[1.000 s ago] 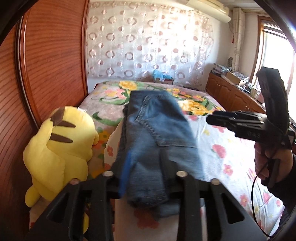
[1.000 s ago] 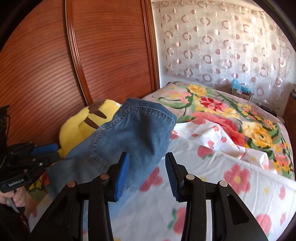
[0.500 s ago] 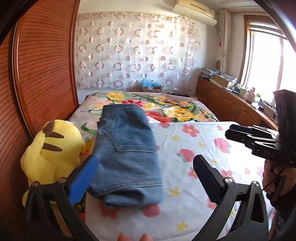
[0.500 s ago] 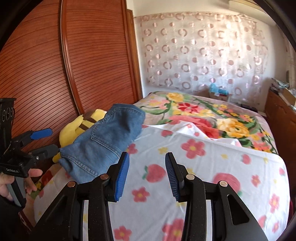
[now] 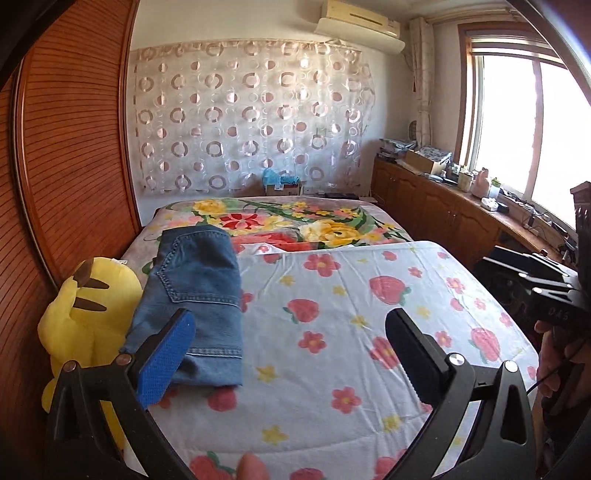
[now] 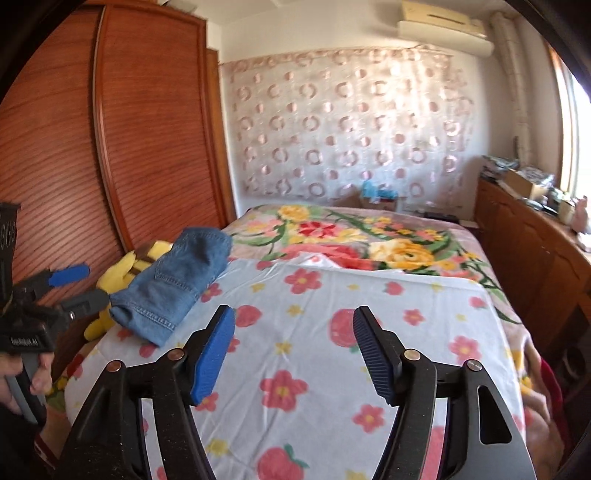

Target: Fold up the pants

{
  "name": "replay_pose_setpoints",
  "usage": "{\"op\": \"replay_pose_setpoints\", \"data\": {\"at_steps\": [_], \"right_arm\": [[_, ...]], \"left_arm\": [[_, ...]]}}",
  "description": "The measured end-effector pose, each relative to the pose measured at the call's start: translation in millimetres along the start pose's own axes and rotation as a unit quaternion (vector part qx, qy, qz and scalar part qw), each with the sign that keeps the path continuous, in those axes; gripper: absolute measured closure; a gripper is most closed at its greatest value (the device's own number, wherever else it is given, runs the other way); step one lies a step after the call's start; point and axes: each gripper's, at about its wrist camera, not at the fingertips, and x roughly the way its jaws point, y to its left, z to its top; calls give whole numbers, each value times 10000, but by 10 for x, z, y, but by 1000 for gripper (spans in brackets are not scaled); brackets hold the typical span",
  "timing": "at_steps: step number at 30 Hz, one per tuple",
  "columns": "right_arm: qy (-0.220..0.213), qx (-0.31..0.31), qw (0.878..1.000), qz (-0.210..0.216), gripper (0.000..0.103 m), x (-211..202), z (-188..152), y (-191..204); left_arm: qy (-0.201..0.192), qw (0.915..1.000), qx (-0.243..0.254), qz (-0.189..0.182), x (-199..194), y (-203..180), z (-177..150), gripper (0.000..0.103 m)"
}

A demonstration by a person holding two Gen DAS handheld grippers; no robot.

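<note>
Left wrist view: folded jeans (image 5: pixel 195 295) lying flat at left edge of floral sheet (image 5: pixel 332 332), touching yellow plush toy (image 5: pixel 88 317) beside wooden wardrobe (image 5: pixel 74 147). Left gripper (image 5: pixel 288 354) spread wide, nothing between pads, jeans just behind blue pad. Right gripper (image 6: pixel 293 350) partly spread, jaws just been opening, empty, over bare sheet, jeans off to its left.

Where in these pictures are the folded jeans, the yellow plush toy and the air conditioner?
folded jeans (image 5: pixel 195 291): left wrist view, on the back pocket.
yellow plush toy (image 5: pixel 88 317): left wrist view, on its yellow body beside the jeans.
air conditioner (image 5: pixel 360 24): left wrist view, on its front panel, high on the wall.
</note>
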Motion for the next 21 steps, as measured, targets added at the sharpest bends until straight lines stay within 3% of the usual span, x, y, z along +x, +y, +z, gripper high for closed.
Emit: {"op": "replay_pose_setpoints", "data": {"at_steps": [12, 21], "right_arm": [[-424, 159, 9976, -517, 30, -1021, -113, -139], [-481, 152, 9968, -623, 30, -1061, -116, -41]], "left_arm": [[-382, 9988, 286, -124, -348, -545, 124, 0], [-401, 9988, 266, -45, -386, -621, 136, 0]]}}
